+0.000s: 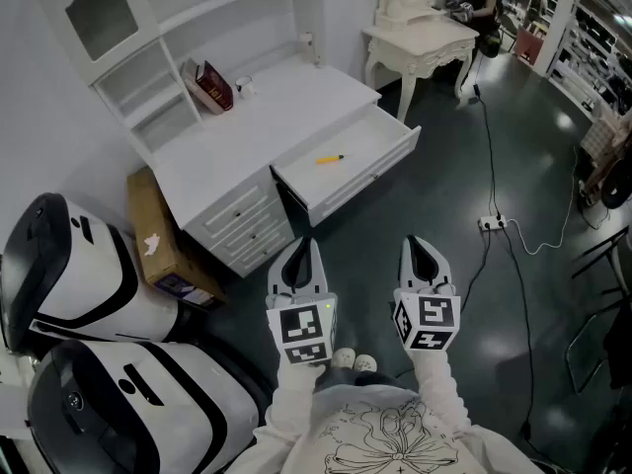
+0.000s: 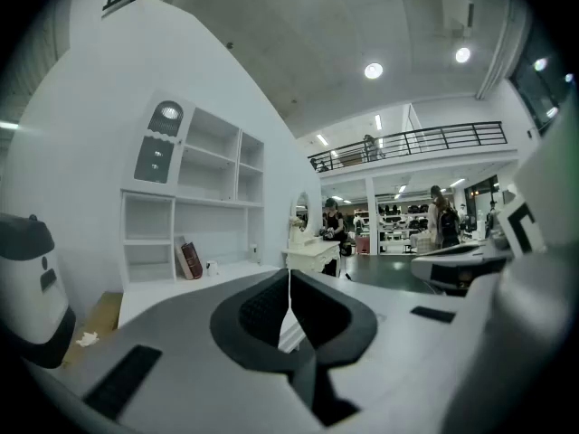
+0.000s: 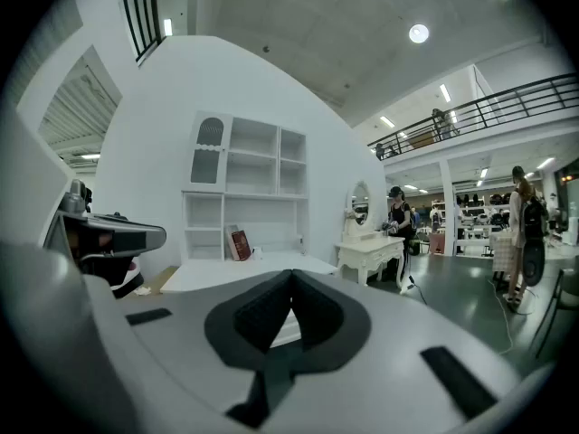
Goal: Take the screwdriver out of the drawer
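A small yellow-handled screwdriver [image 1: 330, 159] lies in the open top drawer [image 1: 385, 156] of a white desk [image 1: 247, 136], seen in the head view. Both grippers hang side by side in front of the desk, well short of the drawer. My left gripper [image 1: 301, 247] is shut with nothing between its jaws, its tips meeting in the left gripper view [image 2: 289, 274]. My right gripper [image 1: 419, 244] is also shut and empty, jaw tips together in the right gripper view [image 3: 291, 277]. The screwdriver is hidden in both gripper views.
A red book [image 1: 213, 85] leans in the desk's shelf unit. A cardboard box [image 1: 158, 235] stands left of the desk, beside black-and-white machines [image 1: 69, 275]. A white dressing table [image 1: 420, 42] stands behind. A power strip and cable [image 1: 494, 223] lie on the dark floor at right.
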Demonstrator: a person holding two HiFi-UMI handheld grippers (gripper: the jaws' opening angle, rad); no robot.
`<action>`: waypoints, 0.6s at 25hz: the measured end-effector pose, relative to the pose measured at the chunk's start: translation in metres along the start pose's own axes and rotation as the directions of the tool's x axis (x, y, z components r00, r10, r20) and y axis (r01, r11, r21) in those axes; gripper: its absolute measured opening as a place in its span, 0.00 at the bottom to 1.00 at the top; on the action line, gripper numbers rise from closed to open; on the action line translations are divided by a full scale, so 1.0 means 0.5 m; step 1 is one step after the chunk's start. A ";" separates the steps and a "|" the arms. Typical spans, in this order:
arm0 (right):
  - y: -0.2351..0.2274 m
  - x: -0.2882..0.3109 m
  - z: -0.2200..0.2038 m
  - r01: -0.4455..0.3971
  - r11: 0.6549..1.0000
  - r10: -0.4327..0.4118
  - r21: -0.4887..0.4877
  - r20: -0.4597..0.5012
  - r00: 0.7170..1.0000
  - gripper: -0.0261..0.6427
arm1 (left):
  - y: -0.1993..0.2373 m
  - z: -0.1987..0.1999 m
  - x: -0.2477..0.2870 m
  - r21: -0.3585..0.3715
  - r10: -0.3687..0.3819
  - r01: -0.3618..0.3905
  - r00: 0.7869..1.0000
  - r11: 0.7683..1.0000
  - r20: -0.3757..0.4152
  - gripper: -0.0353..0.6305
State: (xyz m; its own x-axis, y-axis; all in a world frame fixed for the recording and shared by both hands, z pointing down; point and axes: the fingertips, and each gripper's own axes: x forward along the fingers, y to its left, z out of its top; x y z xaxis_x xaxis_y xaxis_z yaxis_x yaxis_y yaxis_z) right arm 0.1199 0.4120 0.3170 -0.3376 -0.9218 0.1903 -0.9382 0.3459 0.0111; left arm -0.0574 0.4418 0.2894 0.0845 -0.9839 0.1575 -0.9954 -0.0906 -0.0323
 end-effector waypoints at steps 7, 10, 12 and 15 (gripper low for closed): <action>-0.003 0.009 0.003 0.004 1.000 -0.004 -0.002 -0.003 1.000 0.04 | 0.004 0.004 0.009 -0.001 -0.004 0.004 1.000 1.000 -0.001 0.06; -0.002 0.016 0.001 0.008 1.000 -0.008 0.000 -0.005 1.000 0.04 | 0.009 0.003 0.015 -0.002 -0.008 0.008 1.000 1.000 0.000 0.06; 0.001 0.024 -0.001 0.008 1.000 -0.008 0.003 -0.005 1.000 0.04 | 0.014 0.000 0.022 -0.003 -0.009 0.009 1.000 1.000 -0.001 0.06; 0.002 0.037 0.001 0.014 1.000 -0.014 0.009 -0.002 1.000 0.04 | 0.021 -0.002 0.035 -0.004 -0.017 0.017 1.000 1.000 -0.003 0.06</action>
State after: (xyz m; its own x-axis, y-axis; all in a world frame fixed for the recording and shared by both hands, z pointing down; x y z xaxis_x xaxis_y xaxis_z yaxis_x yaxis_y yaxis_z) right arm 0.1130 0.3953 0.3200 -0.3244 -0.9263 0.1919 -0.9435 0.3314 0.0047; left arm -0.0665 0.4239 0.2925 0.1010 -0.9818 0.1609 -0.9940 -0.1065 -0.0260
